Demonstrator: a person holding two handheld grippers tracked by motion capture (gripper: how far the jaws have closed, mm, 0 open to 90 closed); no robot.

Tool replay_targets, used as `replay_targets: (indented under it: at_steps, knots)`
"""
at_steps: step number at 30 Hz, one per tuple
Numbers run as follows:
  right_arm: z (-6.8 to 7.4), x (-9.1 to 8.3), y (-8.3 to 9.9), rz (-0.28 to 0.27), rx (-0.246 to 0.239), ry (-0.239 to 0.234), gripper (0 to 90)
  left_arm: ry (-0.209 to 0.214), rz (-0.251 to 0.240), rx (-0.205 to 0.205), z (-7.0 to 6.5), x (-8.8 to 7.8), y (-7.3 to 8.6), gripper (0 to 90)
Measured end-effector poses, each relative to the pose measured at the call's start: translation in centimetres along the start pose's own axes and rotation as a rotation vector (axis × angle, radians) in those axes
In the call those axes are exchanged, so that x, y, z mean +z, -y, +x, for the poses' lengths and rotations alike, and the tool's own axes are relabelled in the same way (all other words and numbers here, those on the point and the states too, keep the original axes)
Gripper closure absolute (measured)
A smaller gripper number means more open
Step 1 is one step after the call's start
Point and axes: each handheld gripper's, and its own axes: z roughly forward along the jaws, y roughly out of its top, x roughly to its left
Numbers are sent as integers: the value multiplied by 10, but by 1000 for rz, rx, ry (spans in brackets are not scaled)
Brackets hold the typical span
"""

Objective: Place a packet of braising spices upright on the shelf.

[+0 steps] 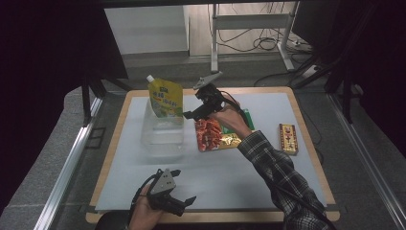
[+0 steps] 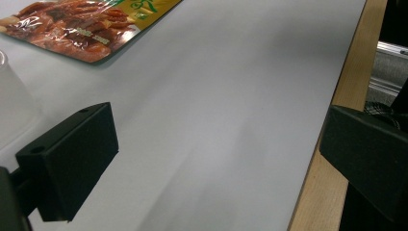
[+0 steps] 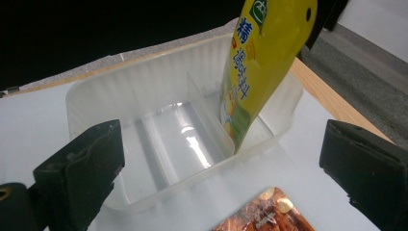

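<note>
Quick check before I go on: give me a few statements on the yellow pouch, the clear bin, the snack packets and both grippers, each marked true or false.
1. The yellow pouch stands upright in the clear bin. True.
2. The right gripper is shut on the pouch. False: its jaws stand open with nothing between them, beside the bin.
3. The red snack packet lies inside the bin. False: it lies on the white mat, to the right of the bin.
4. The left gripper is open and holds nothing. True.
5. The small red and gold box lies apart, near the mat's right edge. True.
</note>
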Motion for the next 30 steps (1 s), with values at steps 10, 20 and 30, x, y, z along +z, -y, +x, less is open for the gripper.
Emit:
replay_targets:
  at_steps: [10,20,30]
  knots:
    - [5,-9,19,-1,33,-8,5,-1,2,3,-1,0,0,0]
    - [6,-18,37,5,79,-41,7,-2,5,8,-1,1,0,0]
    - [11,-31,54,-35,66,-29,0,0,12,16,-2,2,0,0]
